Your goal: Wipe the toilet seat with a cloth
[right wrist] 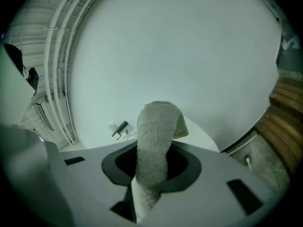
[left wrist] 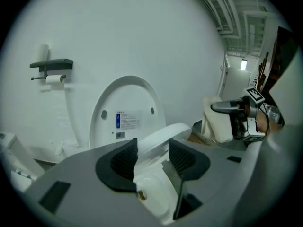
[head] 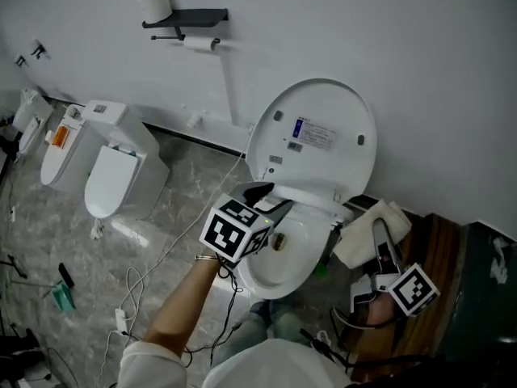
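Cloth (right wrist: 154, 136) clamped tight in right gripper (right wrist: 152, 163), at 3 o'clock of toilet seat (left wrist: 163, 135); left gripper (left wrist: 151, 157) wide open around its rim

Floor (head: 48, 233): grey stone tiles with pale veins, running along the white wall.
Middle toilet (head: 283, 269): white, stands on the floor against the wall, its lid raised.
Second toilet (head: 121, 172): white, stands on the floor further left, its lid down.
Third toilet (head: 60, 144): just beside the second one, with an orange patch on top.
Cable (head: 161, 255): white, lies in loose loops on the floor between the toilets.
Green thing (head: 63, 296): lies on the floor near the left edge; too small to tell what it is.
Shelf (head: 194, 14): dark, fixed on the wall; one paper roll (head: 155, 5) stands upright on its left end.
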A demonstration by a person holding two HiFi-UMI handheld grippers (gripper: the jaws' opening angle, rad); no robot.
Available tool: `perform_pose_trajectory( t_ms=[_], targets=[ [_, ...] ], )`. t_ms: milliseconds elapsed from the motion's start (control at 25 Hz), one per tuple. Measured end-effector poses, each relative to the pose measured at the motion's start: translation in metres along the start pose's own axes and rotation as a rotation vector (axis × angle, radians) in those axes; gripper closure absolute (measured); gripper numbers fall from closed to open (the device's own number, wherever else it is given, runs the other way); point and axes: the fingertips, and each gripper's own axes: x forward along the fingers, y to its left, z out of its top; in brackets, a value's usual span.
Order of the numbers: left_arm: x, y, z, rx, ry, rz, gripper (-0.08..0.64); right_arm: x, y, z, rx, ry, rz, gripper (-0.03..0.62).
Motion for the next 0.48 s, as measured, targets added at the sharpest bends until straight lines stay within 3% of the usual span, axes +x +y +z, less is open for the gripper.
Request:
perform_pose_trajectory(
  t_ms=[240,400,480],
  targets=[
    [-0.038,-0.04,-0.078,0.03,0.125,-0.082,0.333,-0.037,-0.01,-0.056,0.008,0.075,-0.173,0.499],
    [-0.059,-0.053,-0.135,-0.121,0.16,-0.148,0.358,-0.043,-0.002,-0.075,-0.002,0.081,-0.147,0.499],
    [-0.067,-0.059,-0.165,-0.159,0.163,-0.155,0.388,-0.052,-0.013,-0.085,-0.007,0.093,-0.218,0.499]
  ],
)
